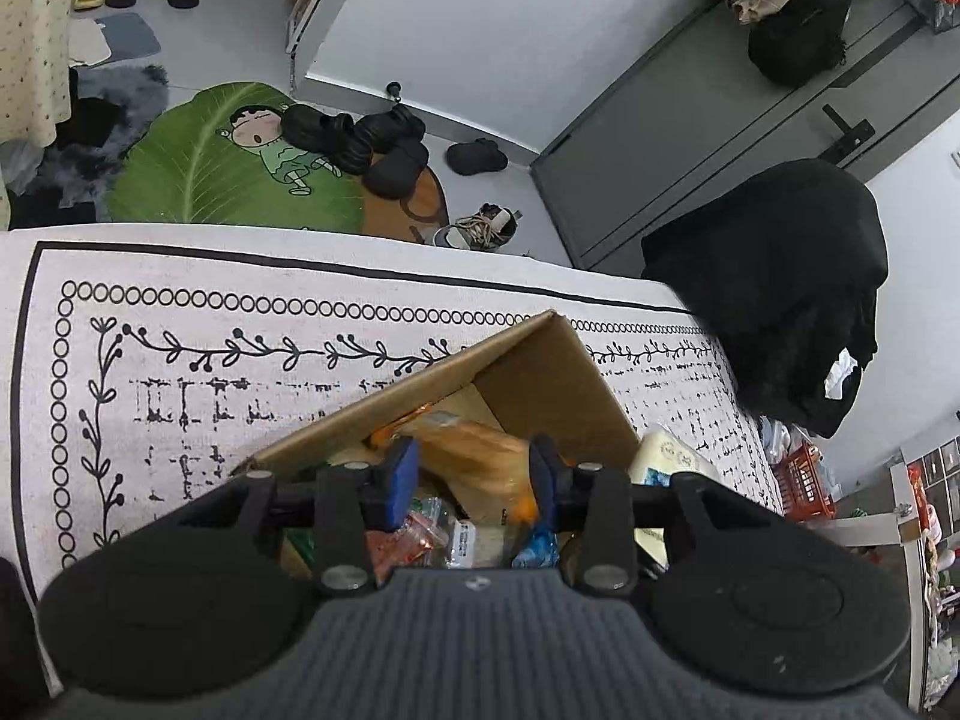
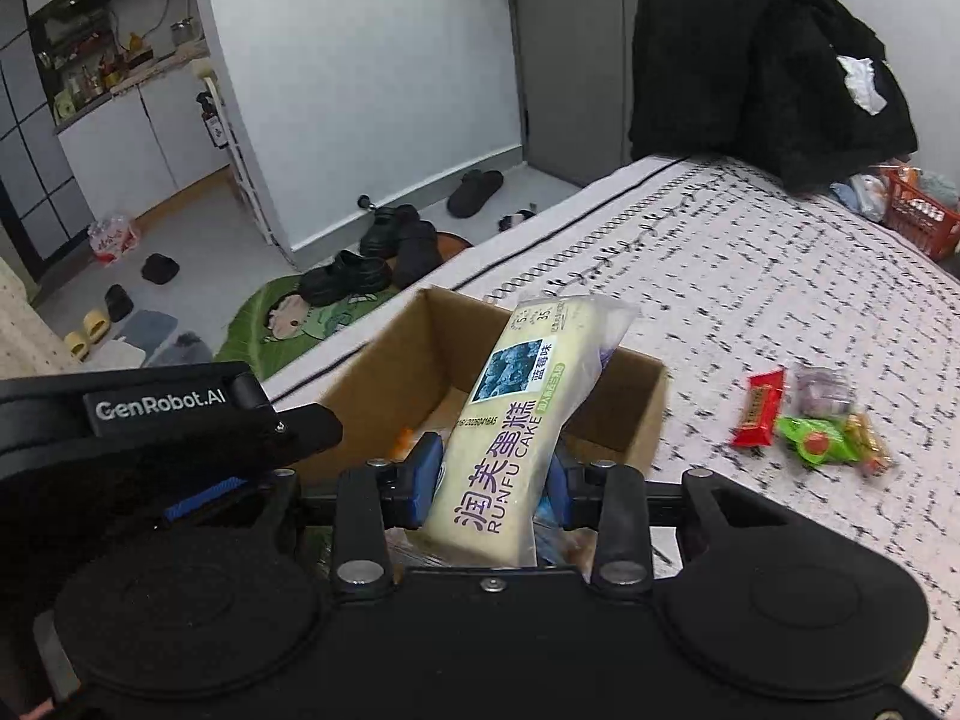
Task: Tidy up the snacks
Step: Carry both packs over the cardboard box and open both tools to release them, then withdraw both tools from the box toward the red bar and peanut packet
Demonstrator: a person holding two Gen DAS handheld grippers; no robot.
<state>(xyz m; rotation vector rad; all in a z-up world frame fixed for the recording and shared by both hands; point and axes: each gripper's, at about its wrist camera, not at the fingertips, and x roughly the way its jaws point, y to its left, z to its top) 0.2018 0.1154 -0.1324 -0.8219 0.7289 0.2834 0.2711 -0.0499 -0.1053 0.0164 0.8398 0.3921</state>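
An open cardboard box [image 1: 540, 372] stands on the patterned bedspread [image 1: 180, 372], with several wrapped snacks inside. My left gripper [image 1: 474, 471] hangs over the box, and its blue pads touch both sides of a tan bread package [image 1: 474, 450], which looks blurred. In the right wrist view my right gripper [image 2: 492, 480] is shut on a pale yellow cake package [image 2: 522, 408]. It is held tilted above the near edge of the same box [image 2: 420, 354]. That cake package [image 1: 666, 456] also shows at the right in the left wrist view.
Loose snacks lie on the bedspread right of the box: a red bar [image 2: 759, 408], a green pack [image 2: 816, 441] and others. A black garment [image 2: 762, 60] and a red basket [image 2: 918, 216] stand past the bed's far corner. Shoes and a green leaf mat [image 1: 240, 180] are on the floor.
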